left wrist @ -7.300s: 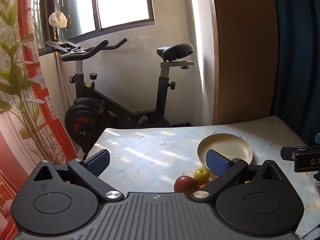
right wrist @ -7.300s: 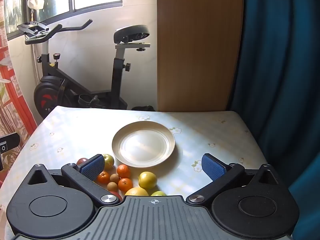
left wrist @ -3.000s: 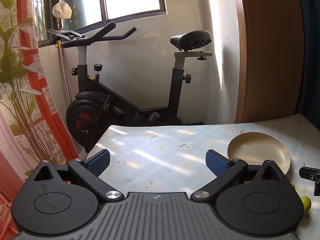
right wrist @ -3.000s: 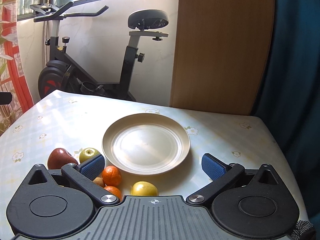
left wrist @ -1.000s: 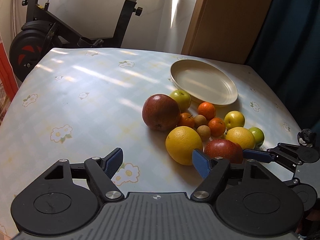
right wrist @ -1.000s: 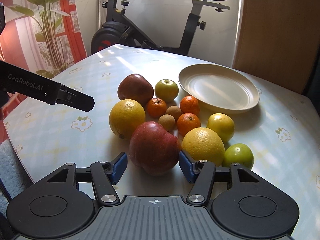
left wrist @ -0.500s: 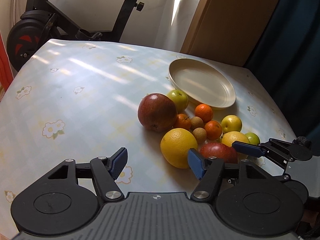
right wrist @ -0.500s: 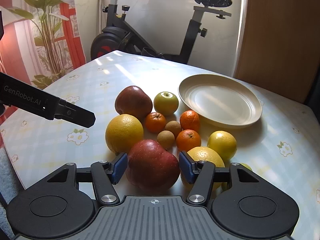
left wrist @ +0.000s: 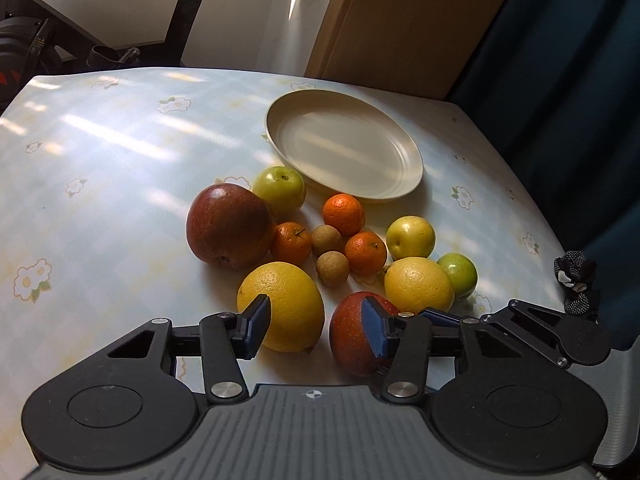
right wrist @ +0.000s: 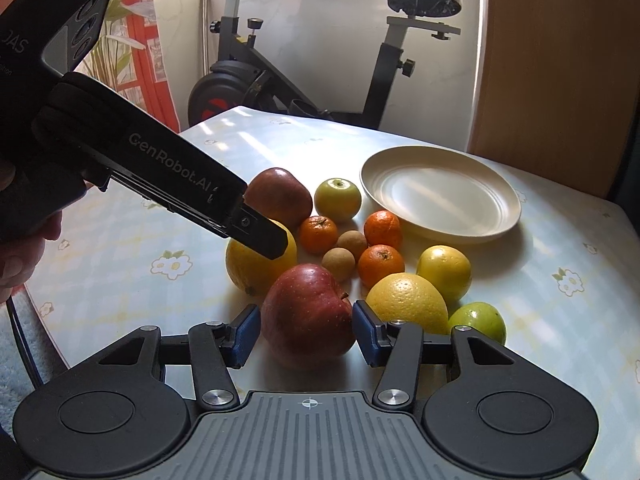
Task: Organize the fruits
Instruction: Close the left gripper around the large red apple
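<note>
A pile of fruit lies on the table in front of an empty cream plate (left wrist: 344, 156) (right wrist: 440, 192). My right gripper (right wrist: 306, 334) is shut on a red apple (right wrist: 310, 316) at the near edge of the pile; its fingers also show in the left wrist view (left wrist: 440, 318). My left gripper (left wrist: 316, 322) is open around a large yellow orange (left wrist: 282, 306), with its right pad between that orange and the red apple (left wrist: 352, 338). A second red apple (left wrist: 228, 224), green apples, small oranges and brown longans lie behind.
The table (left wrist: 100, 160) has a pale floral cloth. An exercise bike (right wrist: 320, 60) stands behind it by the wall. A wooden panel (left wrist: 400, 20) and dark blue curtain (left wrist: 560, 60) are at the back right. The table's right edge is near the green fruit (left wrist: 458, 274).
Both grippers came down from looking across the room to the fruit pile. The right gripper's jaws closed on the near red apple. The left gripper narrowed and moved in around the yellow orange.
</note>
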The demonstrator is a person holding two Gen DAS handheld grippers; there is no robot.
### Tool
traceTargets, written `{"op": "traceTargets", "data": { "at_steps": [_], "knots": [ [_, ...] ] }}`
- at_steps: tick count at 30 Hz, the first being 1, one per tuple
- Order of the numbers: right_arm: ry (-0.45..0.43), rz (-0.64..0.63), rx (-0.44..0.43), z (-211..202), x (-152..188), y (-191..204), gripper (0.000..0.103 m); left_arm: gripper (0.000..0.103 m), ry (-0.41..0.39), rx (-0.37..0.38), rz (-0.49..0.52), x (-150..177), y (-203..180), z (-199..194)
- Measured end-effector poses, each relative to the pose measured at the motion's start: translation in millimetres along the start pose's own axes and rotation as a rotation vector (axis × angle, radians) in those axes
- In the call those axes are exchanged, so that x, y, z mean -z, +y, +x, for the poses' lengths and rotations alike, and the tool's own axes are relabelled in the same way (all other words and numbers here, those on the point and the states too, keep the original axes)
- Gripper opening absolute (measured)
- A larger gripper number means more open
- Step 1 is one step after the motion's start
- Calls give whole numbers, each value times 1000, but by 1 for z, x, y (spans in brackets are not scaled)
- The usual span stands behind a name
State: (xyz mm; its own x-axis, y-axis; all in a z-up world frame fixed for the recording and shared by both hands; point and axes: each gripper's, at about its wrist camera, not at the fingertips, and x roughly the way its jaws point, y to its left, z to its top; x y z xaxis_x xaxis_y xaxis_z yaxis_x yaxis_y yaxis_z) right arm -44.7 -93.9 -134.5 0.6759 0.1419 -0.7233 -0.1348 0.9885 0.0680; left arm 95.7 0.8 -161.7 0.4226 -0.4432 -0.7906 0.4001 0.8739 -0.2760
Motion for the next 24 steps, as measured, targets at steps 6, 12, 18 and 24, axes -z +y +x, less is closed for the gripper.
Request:
{"op": "traceTargets", "data": {
  "at_steps": [6,12,18,24],
  "knots": [
    [5,31,-6,0,3,-3,49,48,26,33,56,-14,-19,10],
    [9,48,-8,2,3,-6,49,45,70,66,96,-16,-31,27],
    [32,99,-31,0,6,-10,51,41,106,109,51,-13,-25,39],
    [58,196,-64,3,13,-22,56,41,112,134,26,-8,-17,34]
  ]
}}
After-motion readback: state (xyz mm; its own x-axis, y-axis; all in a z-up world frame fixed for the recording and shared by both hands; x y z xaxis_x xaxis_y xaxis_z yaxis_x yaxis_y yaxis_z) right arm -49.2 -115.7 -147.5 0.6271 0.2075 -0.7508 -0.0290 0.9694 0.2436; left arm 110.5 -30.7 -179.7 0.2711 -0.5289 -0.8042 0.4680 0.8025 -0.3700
